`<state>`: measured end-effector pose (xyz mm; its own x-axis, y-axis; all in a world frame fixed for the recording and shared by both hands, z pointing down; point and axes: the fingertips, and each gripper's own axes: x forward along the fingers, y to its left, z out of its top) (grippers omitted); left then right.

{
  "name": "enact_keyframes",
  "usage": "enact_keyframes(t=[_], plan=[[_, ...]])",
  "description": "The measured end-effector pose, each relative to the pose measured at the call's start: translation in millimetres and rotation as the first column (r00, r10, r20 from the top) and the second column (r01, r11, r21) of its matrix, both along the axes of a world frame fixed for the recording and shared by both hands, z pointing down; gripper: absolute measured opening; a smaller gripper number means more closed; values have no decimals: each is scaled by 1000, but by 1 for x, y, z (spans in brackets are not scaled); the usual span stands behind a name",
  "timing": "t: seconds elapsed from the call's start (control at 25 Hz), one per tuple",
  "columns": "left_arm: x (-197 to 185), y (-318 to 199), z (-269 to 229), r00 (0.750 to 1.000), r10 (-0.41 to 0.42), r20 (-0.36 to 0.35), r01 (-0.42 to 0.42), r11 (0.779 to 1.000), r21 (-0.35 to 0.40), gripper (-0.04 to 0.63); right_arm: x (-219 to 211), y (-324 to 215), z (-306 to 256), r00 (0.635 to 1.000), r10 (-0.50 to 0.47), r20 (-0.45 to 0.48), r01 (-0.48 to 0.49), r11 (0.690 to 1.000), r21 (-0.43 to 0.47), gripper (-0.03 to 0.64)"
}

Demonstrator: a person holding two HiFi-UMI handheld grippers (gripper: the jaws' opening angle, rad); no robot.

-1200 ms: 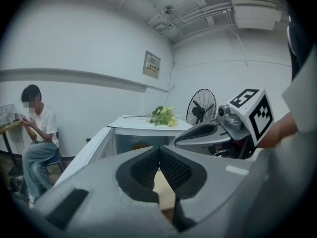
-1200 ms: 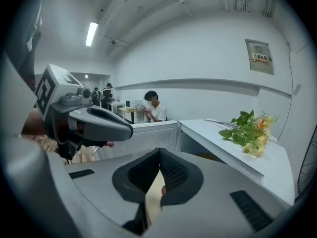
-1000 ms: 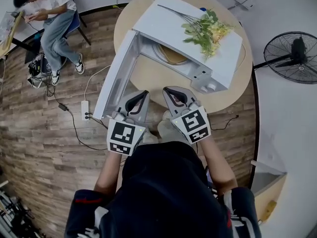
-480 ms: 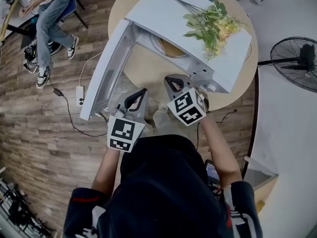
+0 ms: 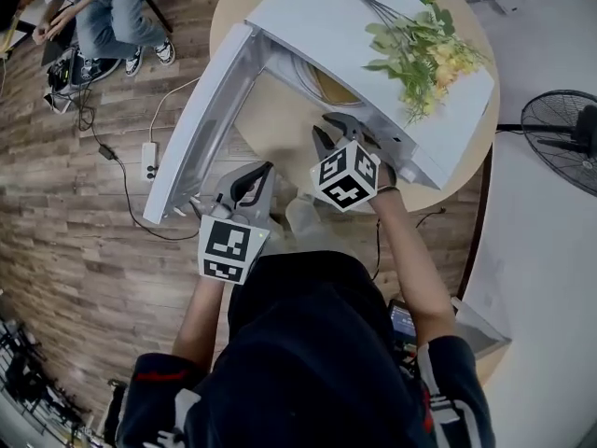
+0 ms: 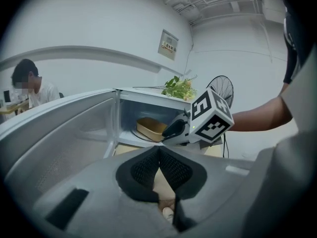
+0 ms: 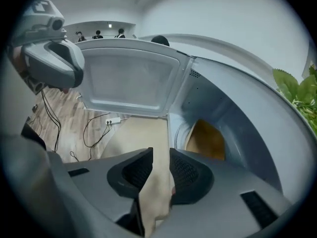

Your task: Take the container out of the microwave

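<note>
A white microwave (image 5: 326, 26) stands on the round table with its door (image 5: 201, 124) swung wide to the left. Inside on the turntable sits a tan container (image 5: 332, 89), also seen in the left gripper view (image 6: 151, 128) and the right gripper view (image 7: 205, 140). My right gripper (image 5: 336, 127) hangs in front of the cavity mouth, short of the container; its jaws (image 7: 161, 152) are opening, with a narrow gap and nothing between them. My left gripper (image 5: 263, 171) is lower and to the left near the door, its jaws (image 6: 159, 148) shut and empty.
A bunch of flowers (image 5: 424, 59) lies on top of the microwave. The round table (image 5: 270, 133) has bare wood in front of the cavity. A standing fan (image 5: 564, 133) is at the right, a power strip (image 5: 149, 160) with cables on the floor, and a seated person (image 5: 112, 17) at the far left.
Both grippers have moved forward toward the microwave, the right one farther, up to the cavity mouth. The right gripper has rolled over.
</note>
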<state>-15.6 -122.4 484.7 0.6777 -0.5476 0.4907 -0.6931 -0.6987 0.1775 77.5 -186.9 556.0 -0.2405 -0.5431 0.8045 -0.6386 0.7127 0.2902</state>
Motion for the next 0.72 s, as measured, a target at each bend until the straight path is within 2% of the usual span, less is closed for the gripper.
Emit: enact_keyframes(t=[0.24, 0.4, 0.72], plan=[[1, 2, 8, 1000, -10, -3, 10, 1000, -18, 14, 8, -20, 6, 999, 28, -27, -27, 1000, 13, 172], [1, 1, 11, 1000, -15, -3, 15, 1000, -27, 14, 7, -30, 13, 997, 19, -81, -16, 999, 35, 235], [-6, 0, 15, 999, -33, -2, 33, 999, -42, 14, 15, -48, 30, 984, 16, -178, -12, 1000, 21, 253]])
